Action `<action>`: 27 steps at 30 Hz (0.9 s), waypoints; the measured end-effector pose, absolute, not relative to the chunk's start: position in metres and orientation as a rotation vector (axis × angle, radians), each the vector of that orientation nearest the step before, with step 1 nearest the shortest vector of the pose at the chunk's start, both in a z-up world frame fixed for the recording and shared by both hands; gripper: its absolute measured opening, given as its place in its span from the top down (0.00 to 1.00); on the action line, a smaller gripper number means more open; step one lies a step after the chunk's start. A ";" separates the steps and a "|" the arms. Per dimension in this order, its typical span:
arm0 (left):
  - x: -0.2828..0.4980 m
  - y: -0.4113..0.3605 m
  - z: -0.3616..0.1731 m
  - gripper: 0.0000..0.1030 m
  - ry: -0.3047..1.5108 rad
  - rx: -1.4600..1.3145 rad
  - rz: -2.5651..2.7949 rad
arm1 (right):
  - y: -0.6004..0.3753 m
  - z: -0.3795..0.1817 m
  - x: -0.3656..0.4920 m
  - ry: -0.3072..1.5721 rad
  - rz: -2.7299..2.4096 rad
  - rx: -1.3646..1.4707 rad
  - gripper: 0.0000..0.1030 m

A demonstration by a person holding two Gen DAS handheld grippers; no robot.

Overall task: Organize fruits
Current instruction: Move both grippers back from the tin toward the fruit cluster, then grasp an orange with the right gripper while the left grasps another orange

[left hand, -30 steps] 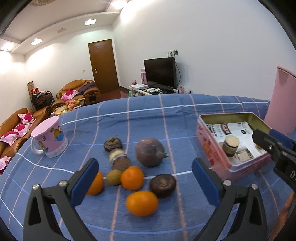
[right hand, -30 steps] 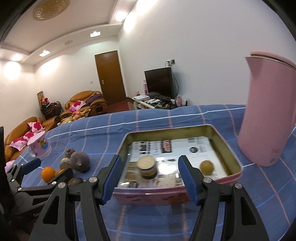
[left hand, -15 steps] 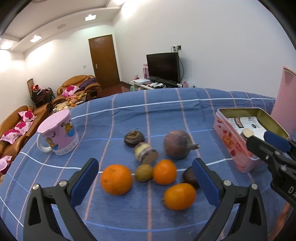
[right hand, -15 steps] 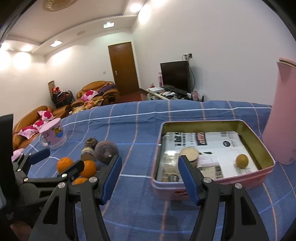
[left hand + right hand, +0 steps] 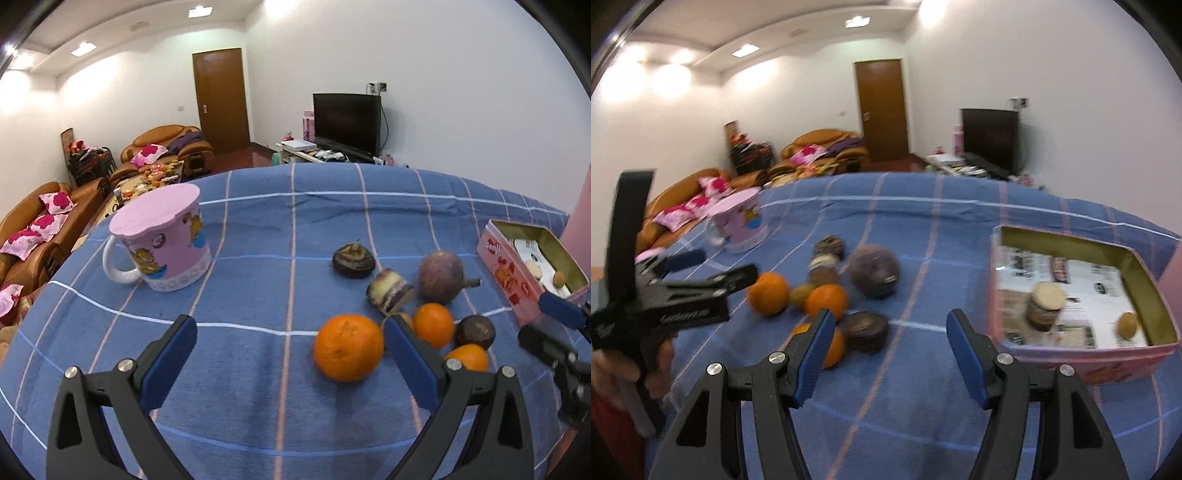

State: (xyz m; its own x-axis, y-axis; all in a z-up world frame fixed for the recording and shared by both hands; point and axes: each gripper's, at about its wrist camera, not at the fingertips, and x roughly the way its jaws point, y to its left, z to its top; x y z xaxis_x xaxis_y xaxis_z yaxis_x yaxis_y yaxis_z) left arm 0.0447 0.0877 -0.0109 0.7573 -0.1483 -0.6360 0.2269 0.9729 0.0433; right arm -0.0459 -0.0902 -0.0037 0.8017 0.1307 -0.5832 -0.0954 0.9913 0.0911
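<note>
Several fruits lie in a cluster on the blue checked cloth. They include a large orange (image 5: 349, 347) (image 5: 768, 293), a smaller orange (image 5: 433, 325) (image 5: 826, 301), a third orange (image 5: 466, 357), a big purple-brown fruit (image 5: 440, 277) (image 5: 873, 271) and a dark round fruit (image 5: 474, 331) (image 5: 864, 330). My left gripper (image 5: 291, 354) (image 5: 716, 266) is open; the large orange sits just ahead, close to its right finger, untouched. My right gripper (image 5: 892, 354) (image 5: 550, 328) is open over bare cloth between the fruits and the pink tin (image 5: 1089, 363) (image 5: 498, 266).
The tin holds a small jar (image 5: 1045, 306) and a yellowish fruit (image 5: 1126, 325). A pink lidded mug (image 5: 166, 243) (image 5: 738, 221) stands at the far left. A tall pink jug (image 5: 581, 221) rises behind the tin. The table edge drops toward sofas on the left.
Both grippers have swung left. The fruit cluster slid rightward in the left view, leaving only the large orange between the fingers. The right view went from the tin to the fruits.
</note>
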 end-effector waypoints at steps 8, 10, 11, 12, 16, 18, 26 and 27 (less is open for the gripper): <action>0.043 0.065 -0.023 0.00 0.707 0.264 -0.252 | -0.053 -0.027 -0.028 0.804 0.272 0.077 0.39; 0.044 0.063 -0.024 0.00 0.715 0.279 -0.251 | -0.049 -0.033 -0.021 0.843 0.284 0.095 0.45; 0.044 0.063 -0.024 0.00 0.717 0.278 -0.253 | -0.047 -0.036 -0.016 0.864 0.284 0.100 0.46; 0.044 0.064 -0.024 0.00 0.717 0.276 -0.251 | -0.046 -0.038 -0.013 0.874 0.283 0.103 0.46; 0.048 0.070 -0.023 0.00 0.724 0.268 -0.232 | -0.040 -0.039 -0.006 0.876 0.268 0.099 0.48; 0.050 0.071 -0.025 0.00 0.735 0.260 -0.234 | -0.038 -0.038 -0.004 0.878 0.263 0.085 0.53; 0.054 0.062 -0.026 0.01 0.728 0.290 -0.226 | -0.043 -0.033 -0.009 0.864 0.268 0.081 0.60; 0.055 0.062 -0.026 0.02 0.727 0.286 -0.228 | -0.046 -0.031 -0.012 0.848 0.272 0.089 0.60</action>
State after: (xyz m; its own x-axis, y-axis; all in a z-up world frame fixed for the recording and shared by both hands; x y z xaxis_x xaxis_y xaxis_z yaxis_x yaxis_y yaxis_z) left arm 0.0550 0.0616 -0.0261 0.7250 -0.1056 -0.6806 0.3022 0.9368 0.1766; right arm -0.0117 -0.0455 -0.0309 0.6291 0.2718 -0.7283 -0.2016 0.9619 0.1848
